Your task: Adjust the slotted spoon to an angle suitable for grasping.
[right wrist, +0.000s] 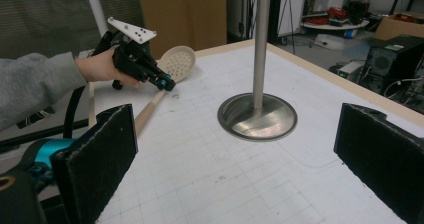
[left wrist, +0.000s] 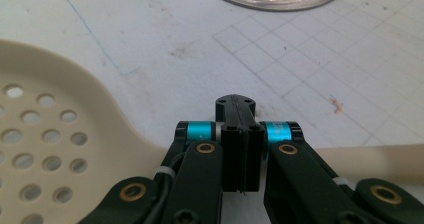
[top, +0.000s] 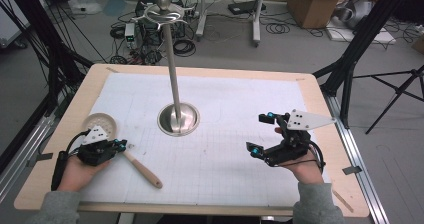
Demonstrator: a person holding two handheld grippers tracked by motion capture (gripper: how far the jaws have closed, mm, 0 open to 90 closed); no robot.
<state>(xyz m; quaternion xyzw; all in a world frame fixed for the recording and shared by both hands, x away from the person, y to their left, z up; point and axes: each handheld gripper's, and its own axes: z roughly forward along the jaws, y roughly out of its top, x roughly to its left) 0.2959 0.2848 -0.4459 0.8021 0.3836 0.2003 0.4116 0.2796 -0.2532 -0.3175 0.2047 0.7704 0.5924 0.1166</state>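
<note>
A cream slotted spoon (top: 100, 124) lies on the white mat at the left, its wooden handle (top: 142, 169) pointing toward the front edge. My left gripper (top: 122, 145) sits right over the spoon's neck. Its jaws are pressed flat together, and in the left gripper view the gripper (left wrist: 235, 104) has the spoon (left wrist: 50, 134) passing underneath. My right gripper (top: 257, 133) hovers at the right of the mat, jaws wide apart and empty. In the right gripper view that gripper (right wrist: 235, 159) faces the spoon (right wrist: 177, 61) and the left gripper (right wrist: 167, 83).
A steel stand with a round base (top: 178, 118) and a tall pole rises mid-table, with hooks at its top (top: 162, 14). The base (right wrist: 257, 116) lies between the two grippers. The mat covers a wooden table (top: 320, 99). Cables, boxes and tripod legs crowd the floor beyond.
</note>
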